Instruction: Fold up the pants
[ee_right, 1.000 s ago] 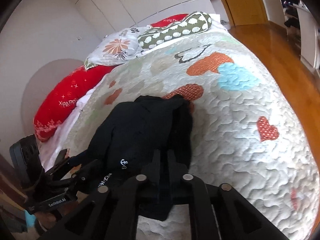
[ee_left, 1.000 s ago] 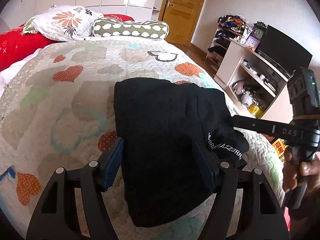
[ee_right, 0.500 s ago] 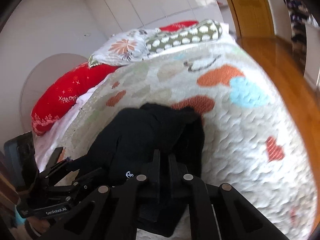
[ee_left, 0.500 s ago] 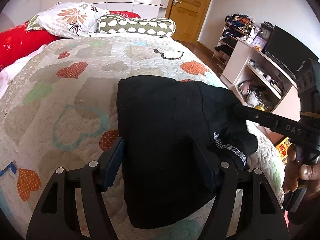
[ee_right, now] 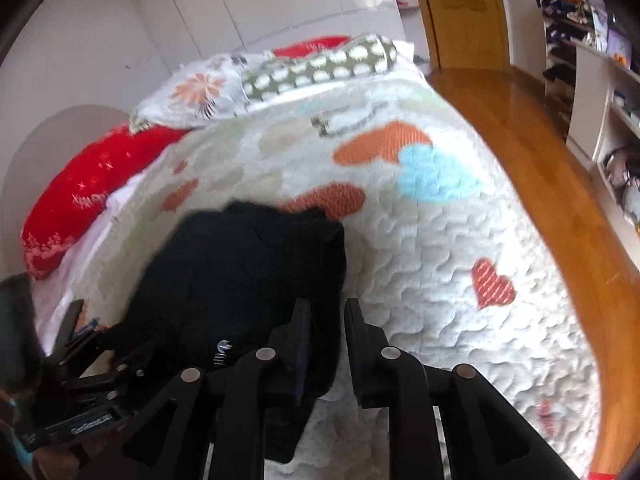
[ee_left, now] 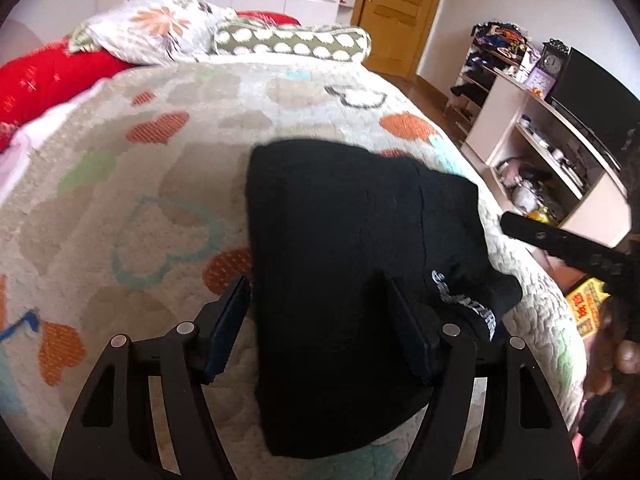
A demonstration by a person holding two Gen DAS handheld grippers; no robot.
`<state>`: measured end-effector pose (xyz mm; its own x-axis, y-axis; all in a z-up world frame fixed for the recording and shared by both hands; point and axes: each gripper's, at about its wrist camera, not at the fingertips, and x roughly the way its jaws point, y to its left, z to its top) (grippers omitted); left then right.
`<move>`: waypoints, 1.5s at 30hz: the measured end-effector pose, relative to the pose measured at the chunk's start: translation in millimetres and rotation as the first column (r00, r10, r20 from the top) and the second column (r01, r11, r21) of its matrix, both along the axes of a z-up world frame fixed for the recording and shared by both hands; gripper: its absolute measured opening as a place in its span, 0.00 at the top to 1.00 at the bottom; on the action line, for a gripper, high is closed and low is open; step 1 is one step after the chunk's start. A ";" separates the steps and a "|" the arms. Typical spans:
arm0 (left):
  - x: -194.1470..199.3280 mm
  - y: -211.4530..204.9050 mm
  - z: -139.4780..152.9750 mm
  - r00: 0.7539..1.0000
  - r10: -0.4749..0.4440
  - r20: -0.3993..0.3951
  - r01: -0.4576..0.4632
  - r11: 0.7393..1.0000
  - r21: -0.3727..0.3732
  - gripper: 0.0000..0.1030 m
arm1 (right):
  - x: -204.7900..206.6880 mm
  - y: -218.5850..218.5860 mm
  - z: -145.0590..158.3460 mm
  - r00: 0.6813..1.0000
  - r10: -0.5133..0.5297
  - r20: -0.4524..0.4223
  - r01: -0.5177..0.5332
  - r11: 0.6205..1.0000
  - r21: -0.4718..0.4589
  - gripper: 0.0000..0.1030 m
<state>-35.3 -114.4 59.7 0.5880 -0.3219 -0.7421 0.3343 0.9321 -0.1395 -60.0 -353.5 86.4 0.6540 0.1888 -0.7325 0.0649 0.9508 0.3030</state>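
Note:
The black pants [ee_left: 340, 248] lie folded in a thick bundle on the heart-patterned quilt [ee_left: 120, 184]. White lettering shows on a flap at their right edge. My left gripper [ee_left: 316, 304] is open, its fingers astride the near left part of the bundle, holding nothing. In the right wrist view the pants [ee_right: 240, 276] lie left of centre. My right gripper [ee_right: 326, 320] has its jaws slightly apart at the bundle's right edge, clear of the cloth. It shows in the left wrist view as a dark bar [ee_left: 560, 240].
Pillows [ee_left: 160, 36] and a red cushion [ee_left: 48, 76] lie at the head of the bed. A shelf unit with a TV [ee_left: 560, 120] stands to the right, past a wooden floor [ee_right: 540, 168] and a door [ee_left: 396, 12].
My right gripper has opened and let go of the pants' right edge, then drawn back to the right. The flap with lettering has dropped onto the quilt. The left gripper stays open.

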 end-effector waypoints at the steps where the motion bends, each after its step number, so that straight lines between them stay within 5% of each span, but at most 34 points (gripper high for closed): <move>1: -0.3 0.5 3.0 1.000 0.004 0.013 -0.004 1.000 0.007 0.32 | -2.0 0.2 6.0 1.000 0.005 0.018 -0.006 1.000 0.013 0.83; 7: 9.2 1.1 11.1 1.000 0.014 0.028 -0.015 1.000 0.027 0.32 | -4.1 26.0 19.7 0.995 0.085 0.050 -0.087 0.995 0.043 0.83; 18: 26.3 4.8 -9.6 0.999 0.035 -0.029 -0.035 0.999 0.006 0.31 | -7.1 60.5 -17.6 0.982 0.179 -0.062 -0.179 0.984 0.011 0.83; 25: 25.8 2.4 -11.9 0.999 0.046 -0.025 -0.046 0.999 0.009 0.24 | -11.5 60.6 -27.5 0.979 0.197 -0.059 -0.197 0.980 0.004 0.83; 35: 31.3 4.6 5.2 0.998 0.063 0.030 -0.065 0.997 0.049 0.24 | 14.8 50.0 6.6 0.990 0.141 -0.002 -0.141 0.990 -0.014 0.72; 45: 53.7 -0.1 -4.4 0.998 0.061 0.008 -0.061 0.997 0.041 0.23 | 57.9 52.6 -7.9 0.994 0.102 -0.030 -0.103 0.994 -0.033 0.71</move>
<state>18.4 -114.5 55.3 0.6104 -0.2544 -0.7501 0.2773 0.9557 -0.0985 -2.1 -300.9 78.5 0.6114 0.2281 -0.7577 -0.0250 0.9626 0.2696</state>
